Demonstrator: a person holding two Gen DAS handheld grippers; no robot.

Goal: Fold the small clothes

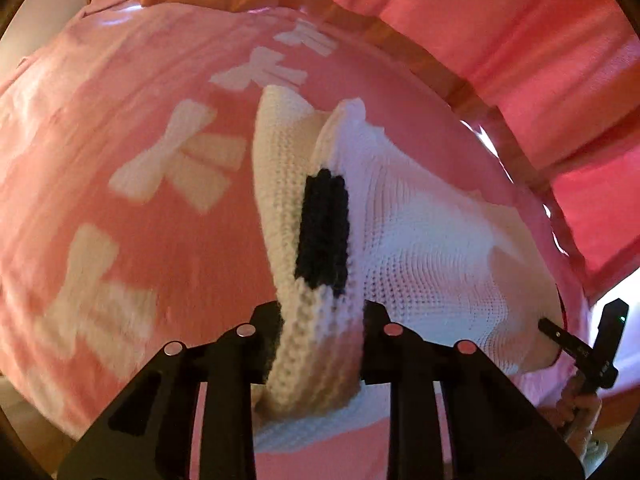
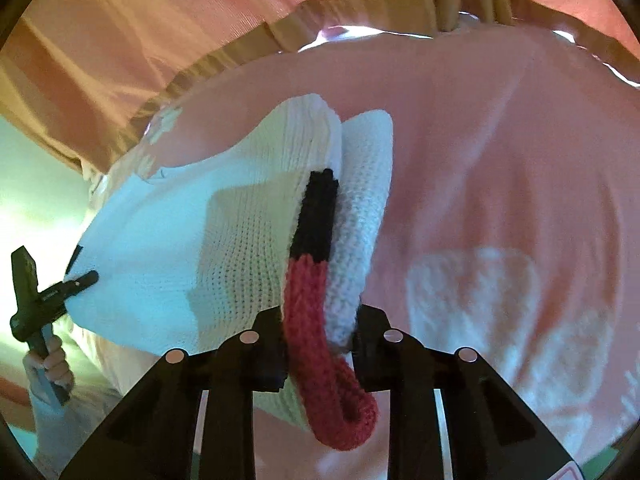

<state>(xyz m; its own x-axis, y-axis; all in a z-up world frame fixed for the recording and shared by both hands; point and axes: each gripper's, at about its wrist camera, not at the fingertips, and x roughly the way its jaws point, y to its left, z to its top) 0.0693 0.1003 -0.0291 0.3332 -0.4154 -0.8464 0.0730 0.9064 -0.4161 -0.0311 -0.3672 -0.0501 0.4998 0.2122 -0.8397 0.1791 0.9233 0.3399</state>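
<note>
A small white knit garment (image 1: 420,240) hangs stretched between both grippers over a pink cover with white bows (image 1: 200,248). In the left wrist view my left gripper (image 1: 322,336) is shut on a bunched white edge with a black knit strip (image 1: 324,232). At the far right, my right gripper (image 1: 560,332) holds the garment's other end. In the right wrist view my right gripper (image 2: 320,340) is shut on the knit garment (image 2: 180,260) at a red band (image 2: 312,320) that runs into a black band. My left gripper (image 2: 80,282) pinches the far corner, with a hand (image 2: 52,364) on its handle.
The pink cover (image 2: 480,160) lies smooth under the garment and fills most of both views. Behind it runs a brown wooden edge (image 1: 400,36), with bunched pink fabric (image 1: 480,20) beyond. Bright light comes in at the side (image 2: 40,184).
</note>
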